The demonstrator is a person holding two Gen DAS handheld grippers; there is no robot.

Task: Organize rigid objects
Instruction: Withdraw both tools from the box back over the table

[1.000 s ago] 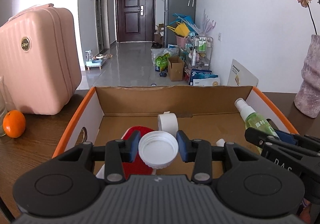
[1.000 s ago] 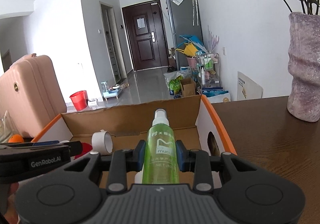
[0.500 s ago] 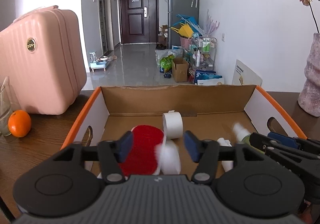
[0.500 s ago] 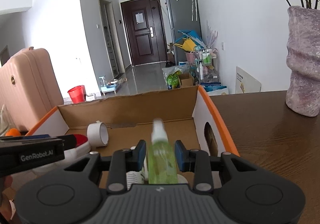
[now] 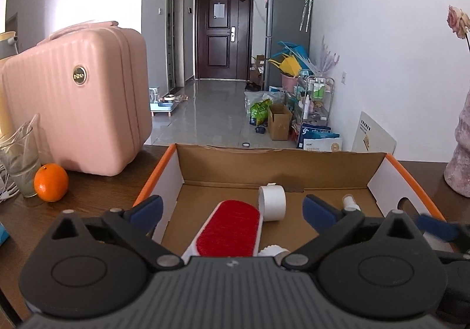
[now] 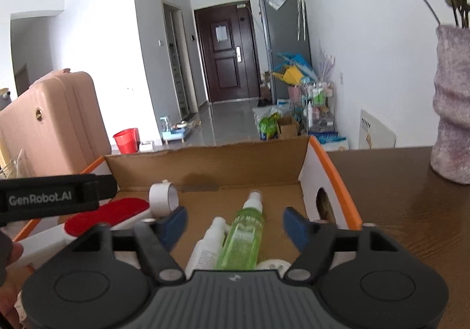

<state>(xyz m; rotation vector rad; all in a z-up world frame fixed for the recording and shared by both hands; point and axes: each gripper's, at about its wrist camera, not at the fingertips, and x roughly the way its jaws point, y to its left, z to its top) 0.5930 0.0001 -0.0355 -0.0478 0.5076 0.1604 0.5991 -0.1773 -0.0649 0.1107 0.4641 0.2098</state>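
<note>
An open cardboard box with orange rims (image 5: 399, 165) (image 6: 335, 173) stands on the dark wooden table. Inside lie a red-faced lint brush (image 5: 229, 227) (image 6: 108, 215), a white tape roll (image 5: 271, 202) (image 6: 163, 199), a green spray bottle (image 6: 243, 238), a white bottle (image 6: 207, 249) and a white lid (image 5: 271, 251), mostly hidden by the gripper body. My left gripper (image 5: 232, 208) is open and empty above the brush. My right gripper (image 6: 235, 223) is open and empty above the green bottle.
A pink suitcase (image 5: 76, 111), a glass (image 5: 20, 161) and an orange (image 5: 50, 182) stand left of the box. A mauve vase with flowers (image 6: 452, 111) stands on the table to the right. Bare table (image 6: 411, 211) lies between box and vase.
My left gripper opened and let the white lid drop into the box. My right gripper opened and let the green spray bottle fall beside the white bottle. Both grippers drew back and up.
</note>
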